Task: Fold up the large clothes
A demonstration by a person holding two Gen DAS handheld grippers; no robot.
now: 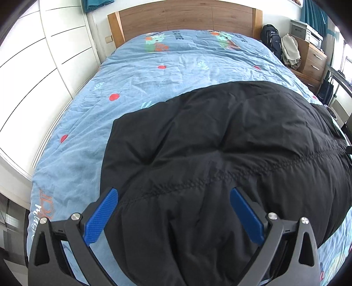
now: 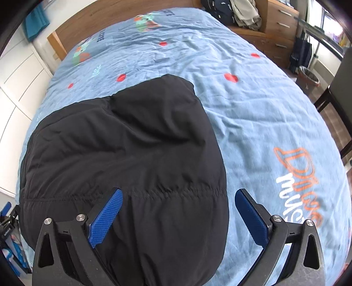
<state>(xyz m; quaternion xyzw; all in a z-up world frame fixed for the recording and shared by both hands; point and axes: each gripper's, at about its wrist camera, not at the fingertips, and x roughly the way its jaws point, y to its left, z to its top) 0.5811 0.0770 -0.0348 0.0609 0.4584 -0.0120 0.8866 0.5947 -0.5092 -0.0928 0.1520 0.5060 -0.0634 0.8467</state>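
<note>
The left gripper (image 1: 173,211) is hovering with its blue pads (image 1: 100,216) spread wide, nothing between them, over the near end of the black padded jacket (image 1: 220,154). The right gripper (image 2: 178,213) is likewise standing wide open and gripping nothing; its left pad (image 2: 105,220) is showing over the jacket's (image 2: 123,158) fabric while its right pad (image 2: 252,216) is showing just past the jacket's right edge, over the blue bedspread (image 2: 253,114). The jacket is lying flattened on the bedspread (image 1: 140,77), a stitched quilting seam (image 1: 220,173) running across it just beyond the pads. Beyond the jacket, the wooden headboard (image 1: 187,17) is closing off the far end of the bed, and a dark backpack (image 1: 271,39) is leaning to the headboard's right, beside a wooden drawer unit (image 1: 313,60)
</note>
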